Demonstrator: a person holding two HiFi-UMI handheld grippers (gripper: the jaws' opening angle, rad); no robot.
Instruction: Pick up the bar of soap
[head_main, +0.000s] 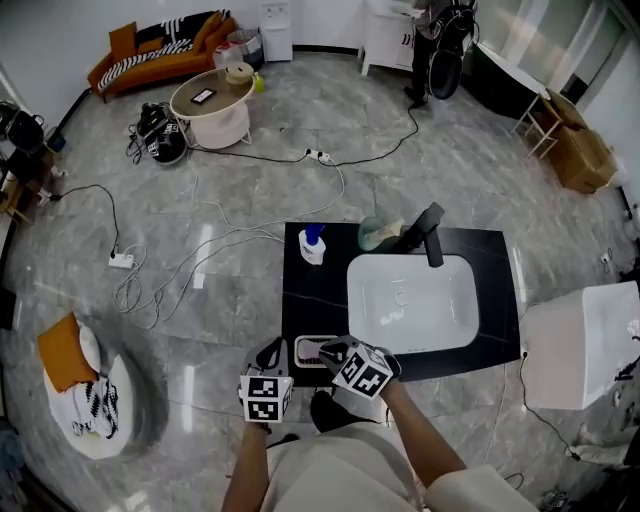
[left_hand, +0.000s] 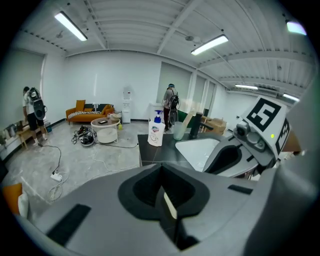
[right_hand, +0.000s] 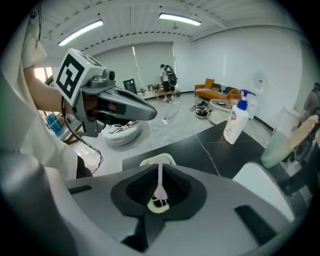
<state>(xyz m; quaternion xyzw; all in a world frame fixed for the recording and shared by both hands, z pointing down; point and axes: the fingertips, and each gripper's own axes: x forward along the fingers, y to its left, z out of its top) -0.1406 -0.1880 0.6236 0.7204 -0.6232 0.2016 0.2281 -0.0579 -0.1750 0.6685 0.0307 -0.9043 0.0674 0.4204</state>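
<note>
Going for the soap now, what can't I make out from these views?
Bar of soap: right gripper view, only a pink sliver shows between the right gripper jaws.
Soap dish: head view, right end under the right gripper; small.
Left gripper view: soap and dish not visible; the left gripper body fills the lower frame.

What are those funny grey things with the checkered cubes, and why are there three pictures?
A person holds two grabbing tools: the left claw and the right claw. The cubes are part of them. One picture comes from a camera on the person's head, looking down. The other two come from cameras riding on the claws. On the black counter are a white sink, a soap bottle and a pink bar of soap in a dish. Neither claw holds anything: the left is closed, the right a crack apart, aimed at the soap.
</note>
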